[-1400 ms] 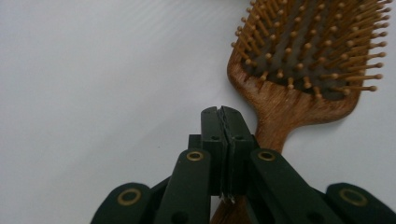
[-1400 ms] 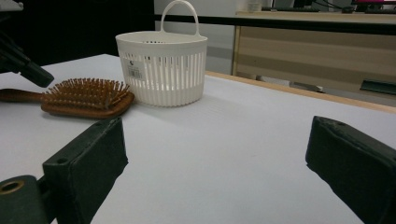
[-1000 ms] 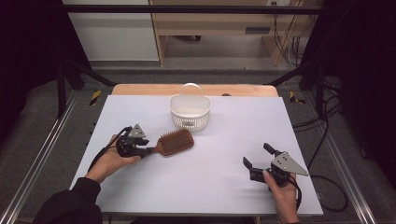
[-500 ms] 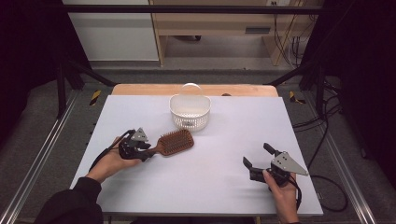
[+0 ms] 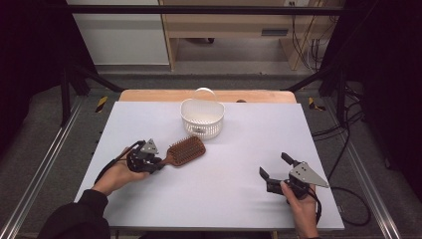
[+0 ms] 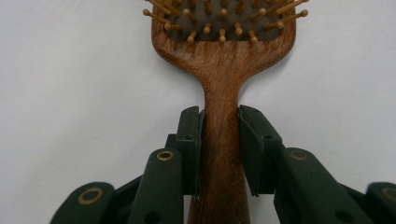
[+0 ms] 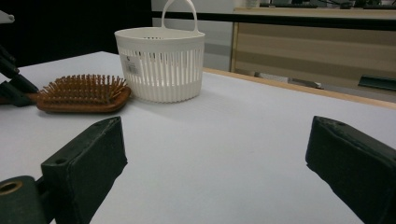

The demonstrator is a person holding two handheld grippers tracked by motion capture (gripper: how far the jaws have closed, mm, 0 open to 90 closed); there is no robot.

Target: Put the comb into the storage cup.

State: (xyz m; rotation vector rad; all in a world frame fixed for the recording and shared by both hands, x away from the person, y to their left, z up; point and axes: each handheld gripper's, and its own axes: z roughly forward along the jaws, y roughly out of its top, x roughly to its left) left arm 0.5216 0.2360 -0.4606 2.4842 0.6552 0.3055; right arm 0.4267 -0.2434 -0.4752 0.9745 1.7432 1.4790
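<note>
A wooden paddle hairbrush point(image 5: 186, 151) lies bristles-up on the white table point(image 5: 259, 134), left of centre. My left gripper point(image 5: 158, 163) is at its handle end. In the left gripper view the two black pads point(image 6: 189, 140) press against either side of the brown handle point(image 6: 223, 154), so this gripper point(image 6: 220, 140) is shut on it. The brush rests on the table. My right gripper point(image 5: 272, 164) hovers at the front right with its jaws wide apart and nothing between them point(image 7: 215, 154). From that gripper the hairbrush point(image 7: 84, 93) lies far off to the left.
A white slatted plastic basket point(image 5: 201, 118) with a hoop handle stands upright just behind the brush head, also seen as the basket point(image 7: 161, 65) in the right gripper view. A wooden strip point(image 5: 149, 95) runs along the table's far edge. Cables trail at the right.
My left gripper has slid to the right along the table onto the brush handle and closed on it. The right gripper has stayed put.
</note>
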